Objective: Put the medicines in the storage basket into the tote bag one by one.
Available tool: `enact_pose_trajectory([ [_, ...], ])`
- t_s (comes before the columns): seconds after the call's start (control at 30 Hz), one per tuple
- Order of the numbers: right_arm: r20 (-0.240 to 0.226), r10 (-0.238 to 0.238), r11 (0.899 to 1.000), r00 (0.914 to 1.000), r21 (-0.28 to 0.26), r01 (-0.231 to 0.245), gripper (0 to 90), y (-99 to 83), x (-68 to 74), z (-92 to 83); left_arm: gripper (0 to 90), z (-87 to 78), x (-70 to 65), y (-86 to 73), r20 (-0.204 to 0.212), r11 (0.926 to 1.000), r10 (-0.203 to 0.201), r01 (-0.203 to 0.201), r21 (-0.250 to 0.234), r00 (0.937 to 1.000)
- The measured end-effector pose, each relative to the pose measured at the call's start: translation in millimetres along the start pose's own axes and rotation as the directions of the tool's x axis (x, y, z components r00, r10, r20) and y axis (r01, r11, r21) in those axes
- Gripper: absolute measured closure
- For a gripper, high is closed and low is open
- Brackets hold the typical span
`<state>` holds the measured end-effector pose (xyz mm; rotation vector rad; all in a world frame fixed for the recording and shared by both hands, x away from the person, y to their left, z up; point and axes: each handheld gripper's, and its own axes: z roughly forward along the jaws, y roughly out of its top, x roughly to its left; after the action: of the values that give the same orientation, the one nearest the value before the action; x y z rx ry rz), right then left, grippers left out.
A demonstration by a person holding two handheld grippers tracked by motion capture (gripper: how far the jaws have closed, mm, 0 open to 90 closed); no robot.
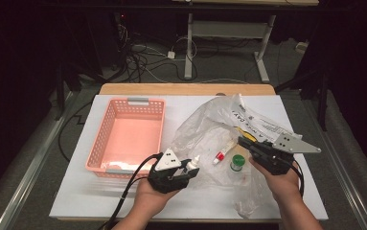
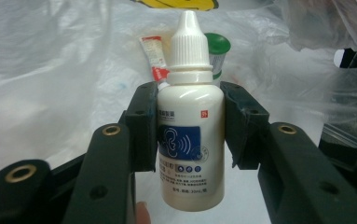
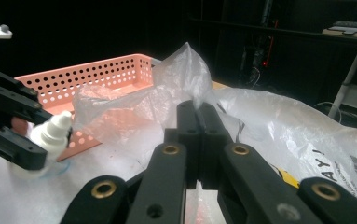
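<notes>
High view: the left tool [image 1: 189, 168] is pinching a white bottle [image 1: 193, 165] just right of the pink basket [image 1: 105, 125], near the worktop's [image 1: 75, 191] near edge. The right tool [image 1: 246, 143], pressed together, is gripping the plastic bag [image 1: 195, 129]. Likely next, the bottle is heading left, over the rim, for release.

Pink perforated basket [image 1: 128, 136], red-and-white tube [image 1: 221, 155], green-capped jar [image 1: 237, 163], white tabletop [image 1: 85, 191]

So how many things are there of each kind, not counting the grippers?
Dropper bottle: 1
Red and white tube: 1
Green-capped jar: 1
Plastic bag: 1
Pink basket: 1
Total: 5
</notes>
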<state>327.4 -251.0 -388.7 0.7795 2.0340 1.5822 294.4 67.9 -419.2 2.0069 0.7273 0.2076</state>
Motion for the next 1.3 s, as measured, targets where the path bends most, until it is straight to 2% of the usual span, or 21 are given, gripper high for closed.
enact_pose_trajectory([
  [0.23, -0.004, -0.002, 1.000, 1.0000, -0.002, 0.002, 90.0, 0.5, 0.9, 0.6, 58.0, 29.5, -2.9, 11.1, 0.006, 0.9999, 0.002, -0.002, -0.013, 1.0000],
  [0.3, -0.006, -0.005, 1.000, 1.0000, -0.001, 0.005, 90.0, 0.6, 1.3, 1.0, 58.0, 39.5, -5.2, 14.2, -0.023, 0.9992, 0.040, -0.040, -0.007, 0.9989],
  [0.37, -0.008, -0.010, 1.000, 0.9999, 0.001, 0.010, 90.0, 0.7, 1.5, 1.5, 58.0, 50.2, -5.0, 16.5, -0.031, 0.9988, 0.049, -0.049, -0.005, 0.9983],
  [0.5, -0.006, -0.001, 1.000, 1.0000, 0.000, 0.001, 90.0, -0.2, 0.1, 2.3, 58.0, 70.6, -0.1, 20.1, -0.053, 0.9983, 0.058, -0.058, -0.001, 0.9969],
  [0.6, -0.006, 0.003, 1.000, 1.0000, 0.000, -0.003, 90.0, -1.1, -1.7, 2.8, 58.0, 85.9, 7.3, 23.4, -0.068, 0.9992, 0.039, -0.038, 0.016, 0.9969],
  [0.7, -0.004, 0.006, 1.000, 1.0000, 0.002, -0.006, 90.0, -1.6, -2.9, 2.9, 58.0, 98.2, 14.2, 26.6, -0.074, 0.9997, 0.023, -0.022, 0.012, 0.9970],
  [0.83, -0.002, 0.015, 1.000, 0.9999, 0.000, -0.015, 90.0, -2.2, -5.1, 2.8, 58.0, 111.9, 18.2, 30.4, -0.110, 0.9982, 0.058, -0.057, 0.018, 0.9922],
  [0.93, -0.002, 0.023, 1.000, 0.9997, 0.000, -0.023, 90.0, -2.5, -6.0, 2.5, 58.0, 122.0, 25.2, 30.2, -0.120, 0.9993, 0.036, -0.035, 0.009, 0.9921],
  [1.0, -0.003, 0.016, 1.000, 0.9999, -0.003, -0.016, 90.0, -2.1, -5.9, 2.5, 57.9, 128.7, 29.2, 30.2, -0.131, 0.9994, 0.033, -0.031, 0.018, 0.9908],
  [1.07, -0.007, 0.017, 1.000, 0.9998, -0.004, -0.017, 90.0, -1.6, -5.6, 2.2, 57.9, 135.1, 33.0, 30.3, -0.139, 0.9996, 0.012, -0.009, 0.025, 0.9902],
  [1.3, -0.006, 0.022, 1.000, 0.9997, -0.007, -0.022, 90.0, -1.9, -6.3, 1.1, 57.7, 151.3, 32.3, 31.8, -0.145, 0.9996, -0.001, 0.006, 0.028, 0.9895],
])
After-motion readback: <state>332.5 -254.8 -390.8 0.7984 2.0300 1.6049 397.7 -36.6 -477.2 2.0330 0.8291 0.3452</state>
